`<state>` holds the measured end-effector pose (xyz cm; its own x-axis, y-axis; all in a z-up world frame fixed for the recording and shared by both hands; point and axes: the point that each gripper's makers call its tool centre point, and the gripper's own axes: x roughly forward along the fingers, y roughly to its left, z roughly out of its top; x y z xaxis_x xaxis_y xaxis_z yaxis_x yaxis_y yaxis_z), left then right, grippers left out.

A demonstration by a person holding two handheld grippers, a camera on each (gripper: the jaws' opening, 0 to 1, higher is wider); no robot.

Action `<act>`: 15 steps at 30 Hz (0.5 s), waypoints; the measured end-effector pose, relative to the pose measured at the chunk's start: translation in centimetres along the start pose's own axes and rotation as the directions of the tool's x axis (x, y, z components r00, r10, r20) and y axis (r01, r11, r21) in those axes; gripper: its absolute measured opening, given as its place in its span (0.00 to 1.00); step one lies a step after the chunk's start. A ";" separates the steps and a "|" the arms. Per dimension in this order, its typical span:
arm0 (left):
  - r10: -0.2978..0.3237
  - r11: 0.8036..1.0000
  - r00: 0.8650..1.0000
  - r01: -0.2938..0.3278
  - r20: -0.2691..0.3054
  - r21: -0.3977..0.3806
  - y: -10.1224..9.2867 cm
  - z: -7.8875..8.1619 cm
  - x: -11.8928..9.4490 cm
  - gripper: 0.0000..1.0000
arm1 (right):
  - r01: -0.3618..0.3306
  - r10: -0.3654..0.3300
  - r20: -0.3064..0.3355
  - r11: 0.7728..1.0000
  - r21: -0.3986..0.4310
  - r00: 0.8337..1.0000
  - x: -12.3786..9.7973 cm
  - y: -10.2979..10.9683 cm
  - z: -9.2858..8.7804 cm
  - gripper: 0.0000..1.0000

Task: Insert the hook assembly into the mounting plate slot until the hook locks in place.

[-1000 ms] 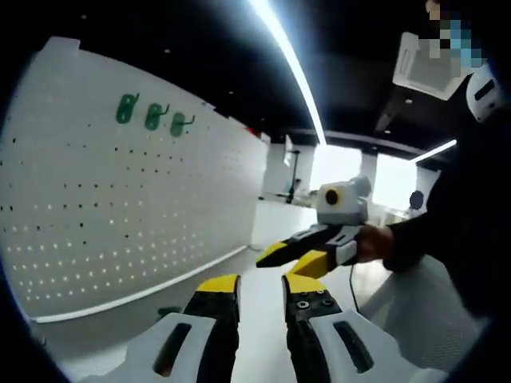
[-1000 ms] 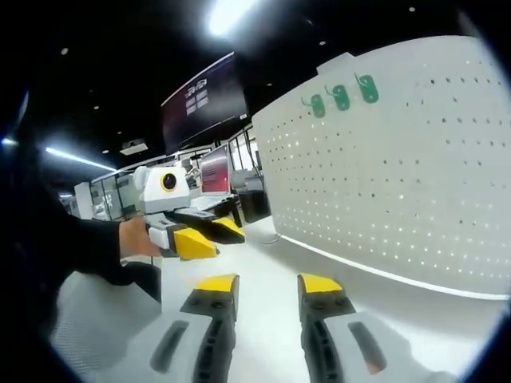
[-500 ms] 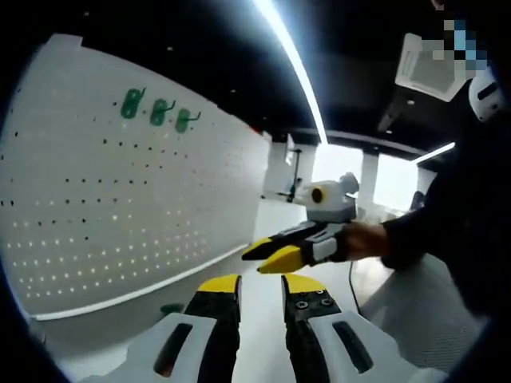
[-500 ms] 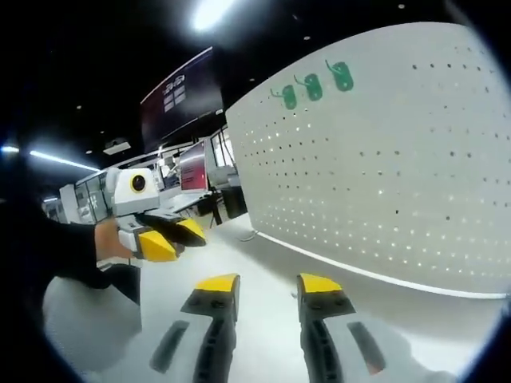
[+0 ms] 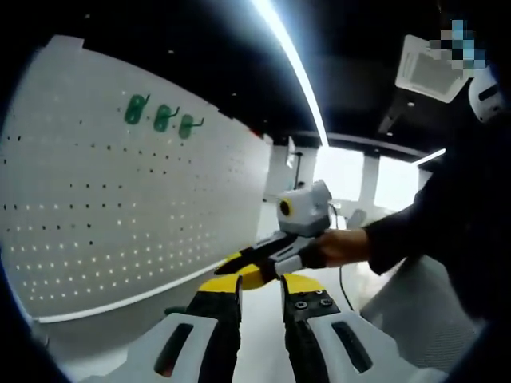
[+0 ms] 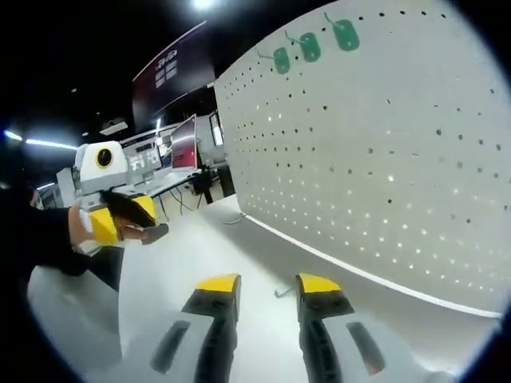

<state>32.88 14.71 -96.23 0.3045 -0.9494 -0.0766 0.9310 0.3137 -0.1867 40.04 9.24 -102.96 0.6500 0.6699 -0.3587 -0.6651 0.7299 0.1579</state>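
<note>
Three small green plastic hooks point(image 5: 162, 118) already hung in a row high on the white perforated pegboard point(image 5: 120, 207), well above and ahead of both tools, presumably as examples of the locked state. A small metal hook point(image 6: 281, 292) lay on the white surface point(image 6: 184, 255) just ahead of the right hand-held gripper point(image 6: 267, 285), whose yellow-tipped jaws stood apart and empty, seemingly lined up to collect it. The left hand-held gripper point(image 5: 261, 285) waited beside it, jaws narrowly parted around nothing.

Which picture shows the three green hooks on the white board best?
The left gripper view: the green hooks hang on the pegboard well inside the picture, with their wire tips showing. In the right gripper view the hooks sit at the very top edge, squeezed against the rim, so they are harder to make out.
</note>
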 end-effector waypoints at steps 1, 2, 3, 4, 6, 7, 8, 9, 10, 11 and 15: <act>0.000 1.000 1.000 0.000 0.000 0.000 0.0 0.0 0.0 0.19 | 0.004 -0.004 -0.010 1.000 -0.003 1.000 0.4 -0.3 -0.1 0.25; 0.000 1.000 1.000 0.000 0.000 0.000 0.0 0.0 0.0 0.19 | 0.006 -0.006 -0.017 1.000 -0.003 1.000 0.6 -0.5 -0.2 0.25; 0.000 1.000 1.000 0.000 0.001 0.000 0.0 0.0 0.0 0.19 | 0.007 -0.007 -0.024 1.000 -0.003 1.000 1.0 -0.8 -0.3 0.25; 0.002 1.000 1.000 -0.002 -0.001 0.001 0.1 0.0 -0.1 0.19 | 0.009 -0.009 -0.032 1.000 -0.003 0.999 1.3 -0.9 -0.4 0.25; 0.004 1.000 1.000 -0.004 -0.003 0.000 0.1 0.0 -0.1 0.19 | 0.007 -0.007 -0.048 1.000 -0.008 0.999 2.0 -1.0 -0.7 0.25; 0.005 1.000 1.000 -0.005 -0.004 0.000 0.1 -0.1 -0.1 0.19 | 0.006 -0.006 -0.055 1.000 -0.011 0.998 2.2 -1.0 -0.8 0.25; 0.005 1.000 1.000 -0.005 -0.006 -0.001 0.1 -0.1 -0.1 0.19 | 0.002 -0.003 -0.065 1.000 -0.015 0.998 2.6 -1.1 -0.9 0.25; 0.005 1.000 1.000 -0.005 -0.008 -0.002 0.1 -0.1 -0.1 0.19 | 0.001 -0.002 -0.072 1.000 -0.019 0.997 2.9 -1.1 -1.0 0.25; 0.004 1.000 1.000 -0.004 -0.009 -0.004 0.2 -0.2 -0.1 0.19 | 0.000 -0.002 -0.081 1.000 -0.026 0.997 3.3 -1.2 -1.2 0.25; 0.002 1.000 1.000 -0.002 -0.010 -0.005 0.2 -0.2 -0.1 0.19 | 0.000 -0.003 -0.090 1.000 -0.032 0.996 3.5 -1.3 -1.3 0.24; 0.002 1.000 1.000 -0.002 -0.014 -0.002 0.2 -0.3 -0.1 0.19 | -0.006 0.000 -0.120 0.999 -0.047 0.993 4.8 -1.6 -1.8 0.24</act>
<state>32.93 14.86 -96.55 0.3034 -0.9485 -0.0911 0.9299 0.3156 -0.1888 43.54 11.08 -106.61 0.6008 0.6489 -0.4669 -0.6856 0.7186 0.1165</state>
